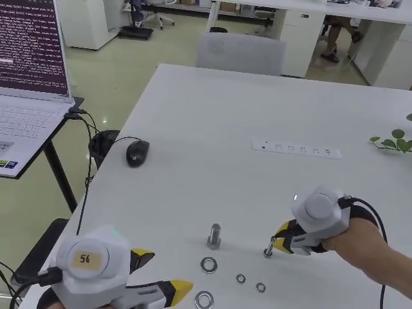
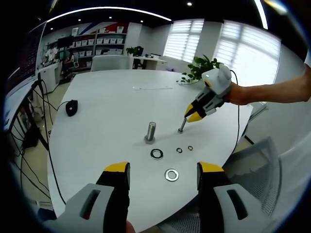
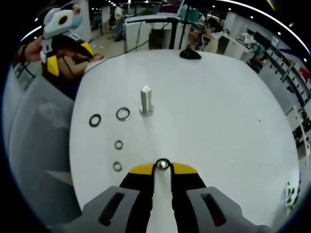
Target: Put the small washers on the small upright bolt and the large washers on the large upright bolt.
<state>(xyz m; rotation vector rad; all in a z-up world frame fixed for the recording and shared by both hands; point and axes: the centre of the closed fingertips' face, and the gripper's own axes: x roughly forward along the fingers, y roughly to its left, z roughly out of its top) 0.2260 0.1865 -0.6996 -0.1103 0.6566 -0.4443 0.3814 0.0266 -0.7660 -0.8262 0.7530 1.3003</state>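
The large upright bolt (image 1: pixel 214 237) (image 2: pixel 150 132) (image 3: pixel 146 101) stands near the table's front edge. To its right is the small upright bolt (image 1: pixel 268 252) (image 2: pixel 181 126) (image 3: pixel 163 164), and my right gripper (image 1: pixel 277 243) (image 2: pixel 194 116) (image 3: pixel 163 167) is shut on its top. Two large washers (image 1: pixel 208 264) (image 1: pixel 204 299) and two small washers (image 1: pixel 240 279) (image 1: pixel 261 287) lie flat in front of the bolts. My left gripper (image 1: pixel 164 271) (image 2: pixel 164 170) (image 3: pixel 68 57) hovers open at the front left, and the nearest large washer (image 2: pixel 171 174) lies just ahead of its jaws.
A black mouse (image 1: pixel 137 152) and a white power strip (image 1: pixel 296 149) lie farther back on the white table (image 1: pixel 212 129). An open laptop (image 1: pixel 29 96) sits on a stand to the left. A grey chair (image 1: pixel 240 53) is at the far edge, a plant (image 1: pixel 393 141) at the right.
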